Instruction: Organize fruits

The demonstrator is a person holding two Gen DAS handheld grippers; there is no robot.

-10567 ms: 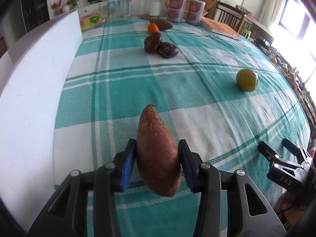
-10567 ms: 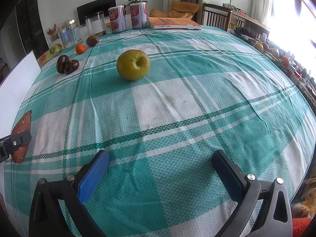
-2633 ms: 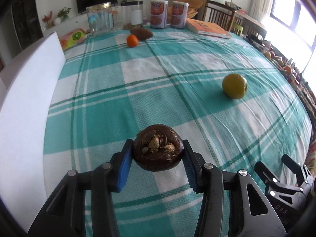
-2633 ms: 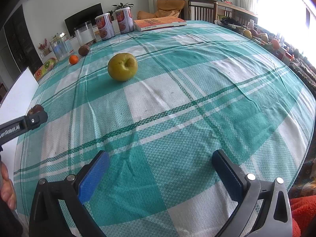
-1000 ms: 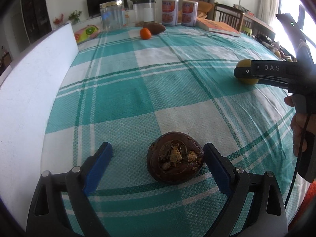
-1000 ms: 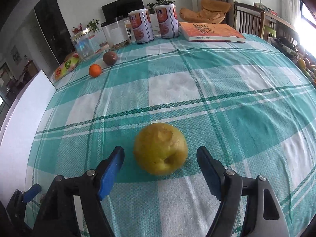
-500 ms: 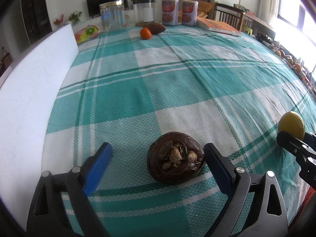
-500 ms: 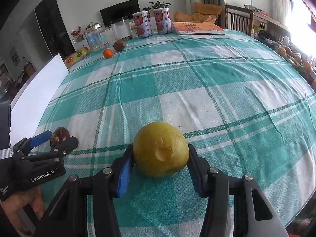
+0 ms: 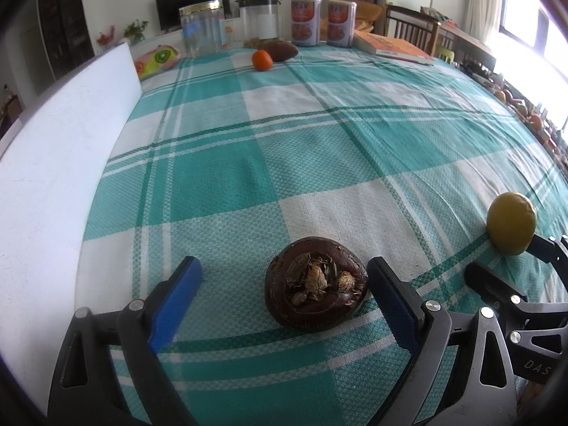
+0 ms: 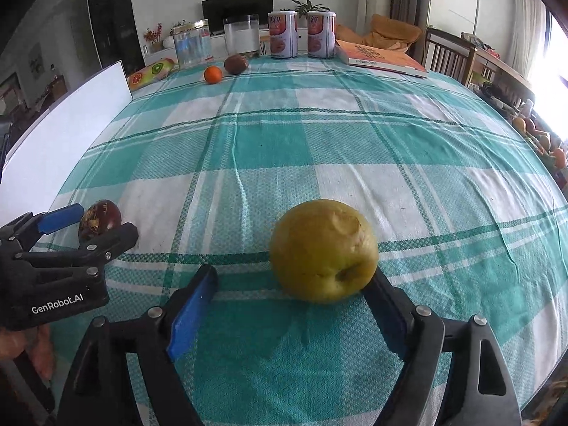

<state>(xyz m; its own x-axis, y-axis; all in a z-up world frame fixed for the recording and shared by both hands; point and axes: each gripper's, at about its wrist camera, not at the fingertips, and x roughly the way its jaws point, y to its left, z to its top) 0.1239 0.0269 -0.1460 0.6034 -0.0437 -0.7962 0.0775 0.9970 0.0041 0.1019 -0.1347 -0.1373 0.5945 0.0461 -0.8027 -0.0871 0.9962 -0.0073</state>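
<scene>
A dark brown wrinkled fruit (image 9: 316,287) rests on the checked tablecloth between the spread fingers of my left gripper (image 9: 284,291), which is open. It also shows in the right wrist view (image 10: 100,218). A yellow-green apple (image 10: 323,250) sits on the cloth between the spread fingers of my right gripper (image 10: 289,305), which is open, with the apple against the right finger. The apple shows at the right edge of the left wrist view (image 9: 511,223). An orange (image 9: 262,60) and a brown fruit (image 9: 277,50) lie at the far end.
A white board (image 9: 53,149) runs along the table's left side. Two cans (image 10: 301,34), clear jars (image 10: 191,48), a fruit-print pouch (image 10: 151,71) and an orange book (image 10: 381,57) stand at the far end. Chairs and fruit line the right edge.
My right gripper has opened and let the apple down onto the cloth near the front. The left gripper stays open around the dark fruit.
</scene>
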